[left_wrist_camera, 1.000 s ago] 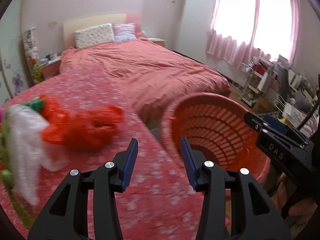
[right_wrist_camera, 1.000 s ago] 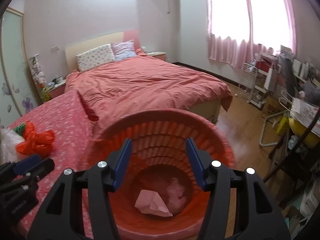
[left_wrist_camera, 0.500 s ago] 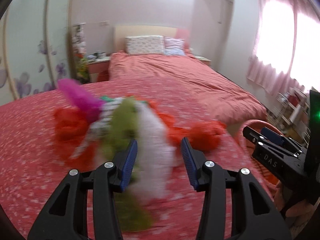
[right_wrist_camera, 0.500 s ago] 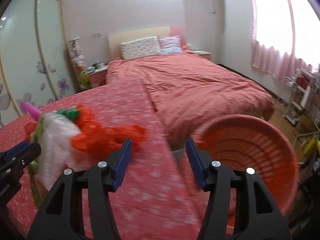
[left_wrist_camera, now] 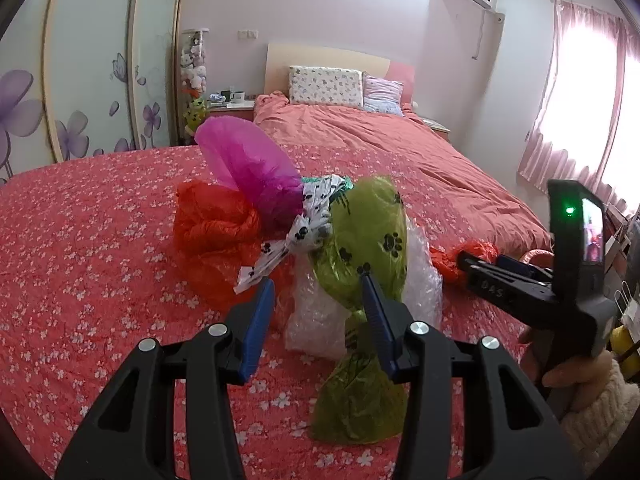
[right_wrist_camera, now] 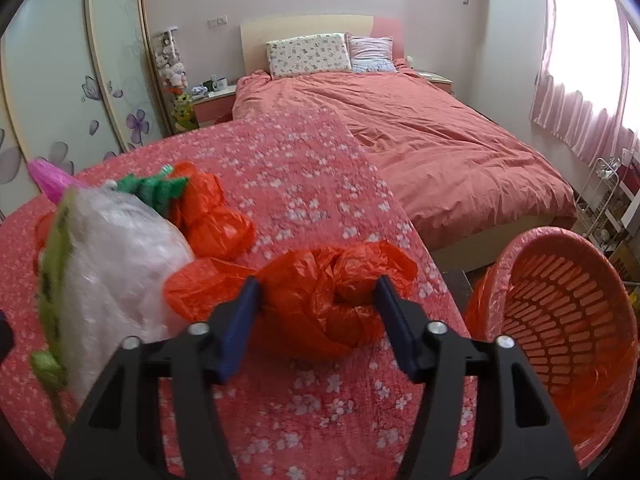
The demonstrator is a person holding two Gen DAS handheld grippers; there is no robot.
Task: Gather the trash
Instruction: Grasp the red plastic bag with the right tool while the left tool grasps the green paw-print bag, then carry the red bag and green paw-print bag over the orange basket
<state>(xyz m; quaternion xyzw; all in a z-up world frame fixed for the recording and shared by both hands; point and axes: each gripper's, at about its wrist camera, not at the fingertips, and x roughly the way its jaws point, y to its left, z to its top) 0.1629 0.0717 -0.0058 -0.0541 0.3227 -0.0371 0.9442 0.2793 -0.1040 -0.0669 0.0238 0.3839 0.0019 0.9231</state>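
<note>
Crinkly orange plastic is what the right gripper has between its blue pads, a scrunched-up bag lying on the red floral quilt; the jaws are opening around it, so it's framed rather than squeezed. Over on the left, the left gripper sits partly open and empty, fingers straddling a cloudy sheet of bubble wrap with a floppy lime-green paw-print bag draped over it. Just behind that pile there's a white paw-print bag, a puffy magenta bag and another glossy orange bag, all touching in one heap. The slotted orange plastic basket stands off the quilt's right edge, lined with thin orange film. Way back: smooth pink duvet and two pillows.
</note>
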